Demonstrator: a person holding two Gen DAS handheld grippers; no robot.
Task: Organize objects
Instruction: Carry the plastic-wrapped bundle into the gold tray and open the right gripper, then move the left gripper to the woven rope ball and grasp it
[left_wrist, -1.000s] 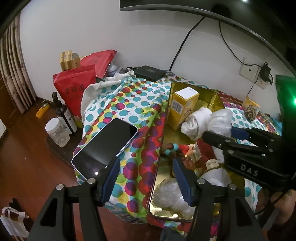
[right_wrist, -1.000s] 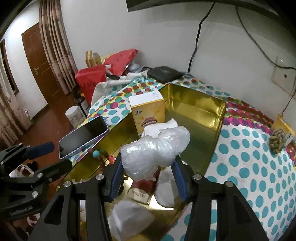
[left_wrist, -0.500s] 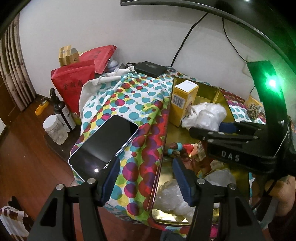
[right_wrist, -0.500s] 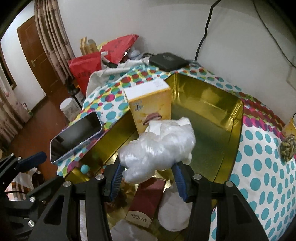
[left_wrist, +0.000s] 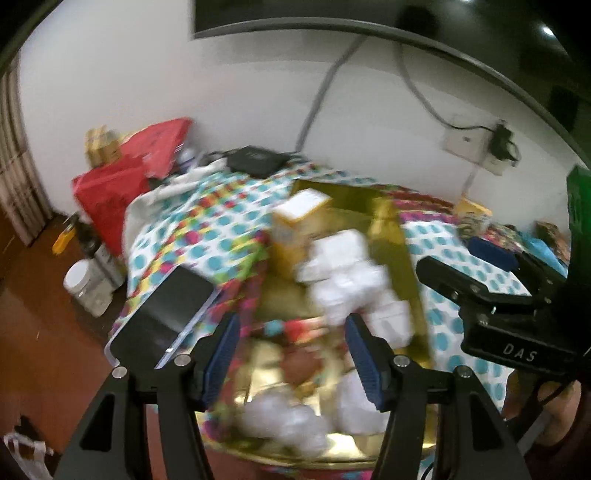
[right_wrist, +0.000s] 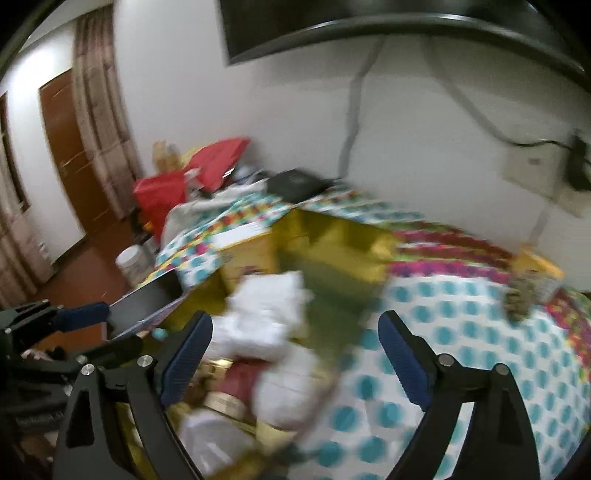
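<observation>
Both views are motion-blurred. A gold tray (left_wrist: 347, 199) (right_wrist: 332, 236) lies on the dotted cloth, holding a yellow box (left_wrist: 295, 221) (right_wrist: 247, 251), white plastic bags and a red packet. The crumpled white bag (left_wrist: 347, 273) (right_wrist: 266, 314) rests in the tray beside the box. My right gripper (right_wrist: 294, 321) (left_wrist: 447, 254) hovers over the tray's near right rim, its jaws opening wide, and its pads touch nothing. My left gripper (left_wrist: 291, 325) (right_wrist: 122, 325) stands open above the tray's near left end, empty. A phone (left_wrist: 166, 314) (right_wrist: 144, 306) lies on the cloth left of the tray.
Red bags (left_wrist: 110, 192) and a black box (left_wrist: 256, 160) crowd the back left by the wall. A white jar (left_wrist: 86, 286) and a bottle stand on the floor to the left. A small packet (right_wrist: 524, 295) lies on the cloth at far right. A cable hangs down the wall.
My right gripper has opened and let go of the white bag, which now lies in the tray. Both grippers have drawn back from the tray, and the views have blurred.
</observation>
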